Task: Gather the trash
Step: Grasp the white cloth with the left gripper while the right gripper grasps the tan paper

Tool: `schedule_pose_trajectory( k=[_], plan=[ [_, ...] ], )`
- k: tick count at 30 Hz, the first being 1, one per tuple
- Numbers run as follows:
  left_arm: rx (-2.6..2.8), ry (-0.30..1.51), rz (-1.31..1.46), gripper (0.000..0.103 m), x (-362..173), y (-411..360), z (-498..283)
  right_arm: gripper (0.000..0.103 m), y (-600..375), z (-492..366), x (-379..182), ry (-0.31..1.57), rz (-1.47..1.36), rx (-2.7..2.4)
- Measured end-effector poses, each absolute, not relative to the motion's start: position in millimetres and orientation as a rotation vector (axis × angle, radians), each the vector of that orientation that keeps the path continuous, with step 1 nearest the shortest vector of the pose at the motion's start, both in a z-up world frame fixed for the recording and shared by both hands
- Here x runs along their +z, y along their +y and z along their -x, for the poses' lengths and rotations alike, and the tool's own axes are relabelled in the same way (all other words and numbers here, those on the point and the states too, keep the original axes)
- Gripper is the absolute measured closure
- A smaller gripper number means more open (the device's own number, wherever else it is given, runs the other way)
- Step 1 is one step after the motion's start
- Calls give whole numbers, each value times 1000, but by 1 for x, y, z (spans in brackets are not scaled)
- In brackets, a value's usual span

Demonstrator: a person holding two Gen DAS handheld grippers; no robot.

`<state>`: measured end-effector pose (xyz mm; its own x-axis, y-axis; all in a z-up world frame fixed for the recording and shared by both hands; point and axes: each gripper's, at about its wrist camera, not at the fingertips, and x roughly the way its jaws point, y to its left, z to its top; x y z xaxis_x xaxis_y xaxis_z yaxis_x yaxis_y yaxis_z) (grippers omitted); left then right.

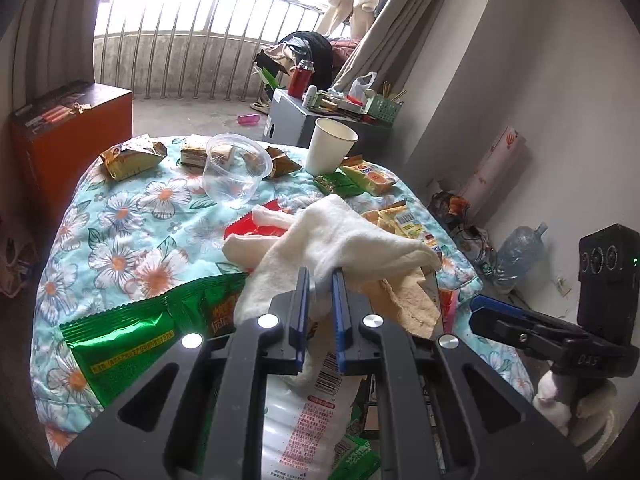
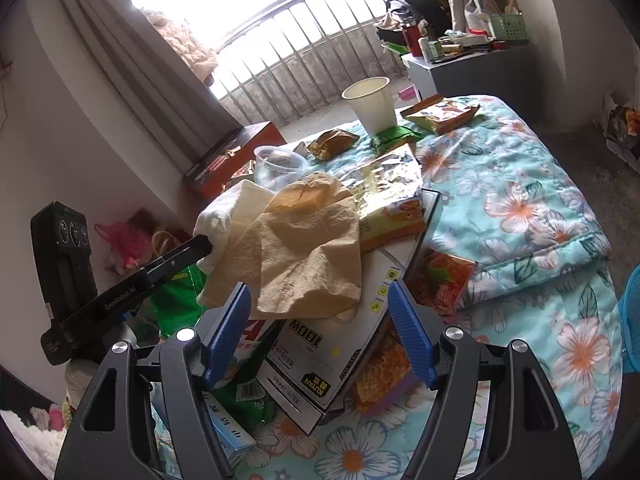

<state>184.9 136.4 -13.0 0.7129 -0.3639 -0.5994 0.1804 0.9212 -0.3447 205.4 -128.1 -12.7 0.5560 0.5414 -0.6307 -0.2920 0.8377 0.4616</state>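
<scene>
My left gripper (image 1: 320, 274) is shut on a fold of a white cloth (image 1: 340, 236) that drapes over its fingertips above a trash pile. A tan paper napkin (image 2: 308, 248) lies on top of the pile, over a white cardboard box (image 2: 340, 344). My right gripper (image 2: 318, 292) stands open, one pad on each side of the box and napkin, and neither pad visibly presses. A green wrapper (image 1: 132, 340), a white barcode packet (image 1: 304, 412), a red wrapper (image 1: 248, 228) and an orange snack packet (image 2: 440, 280) lie around the pile.
A floral quilt (image 2: 520, 200) covers the table. At its far side stand a paper cup (image 1: 330, 146) and a clear plastic cup (image 1: 236, 168) among several snack wrappers. An orange cabinet (image 1: 72, 140) and a grey cabinet (image 1: 288, 120) stand beyond. A blue basket (image 2: 630, 320) is at the right edge.
</scene>
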Motion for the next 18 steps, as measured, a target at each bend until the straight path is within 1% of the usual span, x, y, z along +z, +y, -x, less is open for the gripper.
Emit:
schedule_pose_trajectory(
  k=[6, 9, 17, 18],
  plan=[
    [-314, 632, 338, 94, 2, 155, -174, 33, -111, -224, -24, 892, -340, 530],
    [-309, 593, 347, 94, 8, 161, -170, 26, -105, -229, -30, 906, -330, 494],
    [-325, 618, 334, 94, 2, 160, -169, 26, -85, -226, -32, 888, -153, 417],
    [-325, 621, 336, 94, 1, 160, -169, 28, -83, -226, -32, 884, -133, 405]
  ],
)
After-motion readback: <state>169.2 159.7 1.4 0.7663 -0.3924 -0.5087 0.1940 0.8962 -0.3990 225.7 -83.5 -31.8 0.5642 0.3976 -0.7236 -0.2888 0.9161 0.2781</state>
